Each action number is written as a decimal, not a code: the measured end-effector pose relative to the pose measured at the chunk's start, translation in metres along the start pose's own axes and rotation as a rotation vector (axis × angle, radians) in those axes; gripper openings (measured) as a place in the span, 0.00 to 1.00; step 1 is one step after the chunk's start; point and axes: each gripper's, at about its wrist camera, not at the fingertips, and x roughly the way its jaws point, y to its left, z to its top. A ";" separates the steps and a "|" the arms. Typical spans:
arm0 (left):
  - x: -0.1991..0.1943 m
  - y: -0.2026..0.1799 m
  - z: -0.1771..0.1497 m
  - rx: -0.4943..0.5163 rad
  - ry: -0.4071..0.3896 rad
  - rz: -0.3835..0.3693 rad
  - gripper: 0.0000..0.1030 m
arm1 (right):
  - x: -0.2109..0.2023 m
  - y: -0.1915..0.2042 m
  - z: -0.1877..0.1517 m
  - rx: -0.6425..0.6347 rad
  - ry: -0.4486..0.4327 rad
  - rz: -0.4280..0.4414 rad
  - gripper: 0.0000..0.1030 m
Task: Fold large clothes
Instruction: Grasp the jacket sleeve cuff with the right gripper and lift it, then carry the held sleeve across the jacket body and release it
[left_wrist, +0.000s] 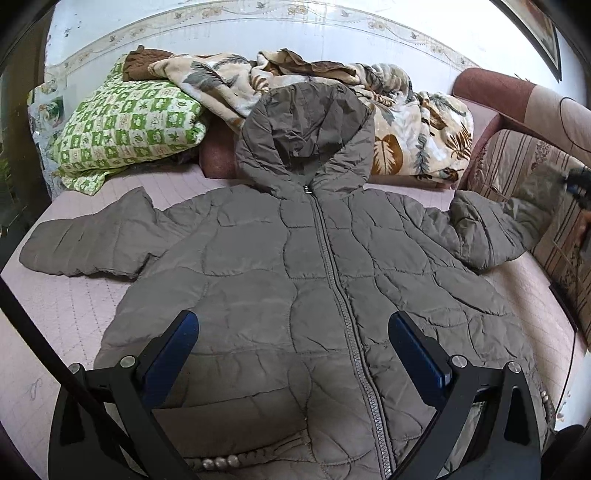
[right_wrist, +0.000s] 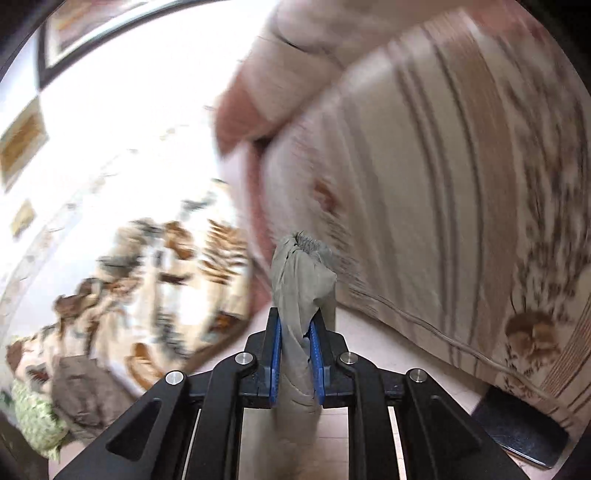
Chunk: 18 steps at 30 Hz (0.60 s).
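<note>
Blue pads of the right tool (right_wrist: 295, 363) clamp the jacket's (left_wrist: 314, 277) sleeve cuff (right_wrist: 301, 273); left tool (left_wrist: 293, 354) hovers agape above the hem.

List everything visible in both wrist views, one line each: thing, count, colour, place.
jacket: one, grey-brown quilted, hooded, zipped, spread front-up on the bed; one sleeve end lifted at the right.
sleeve cuff: one, grey-brown, pinched in the right gripper.
bed cover: one, pale pink, under the jacket.
green pillow: one, green and white check, far left.
leaf blanket: one, cream with brown and grey leaves, bunched behind the hood.
striped cushion: one, beige with brown stripes, right side.
picture frame: one, dark, on the wall, upper right.
left gripper: black with blue pads, open above the jacket's lower front.
right gripper: black with blue pads, closed on the cuff.
</note>
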 end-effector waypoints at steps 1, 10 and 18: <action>-0.002 0.002 0.000 -0.004 -0.005 0.003 0.99 | -0.006 0.012 0.003 -0.009 -0.004 0.023 0.15; -0.020 0.029 0.003 -0.038 -0.028 0.051 0.99 | -0.073 0.153 -0.006 -0.196 0.017 0.273 0.15; -0.036 0.070 -0.002 -0.113 -0.042 0.085 0.99 | -0.100 0.271 -0.068 -0.346 0.096 0.455 0.15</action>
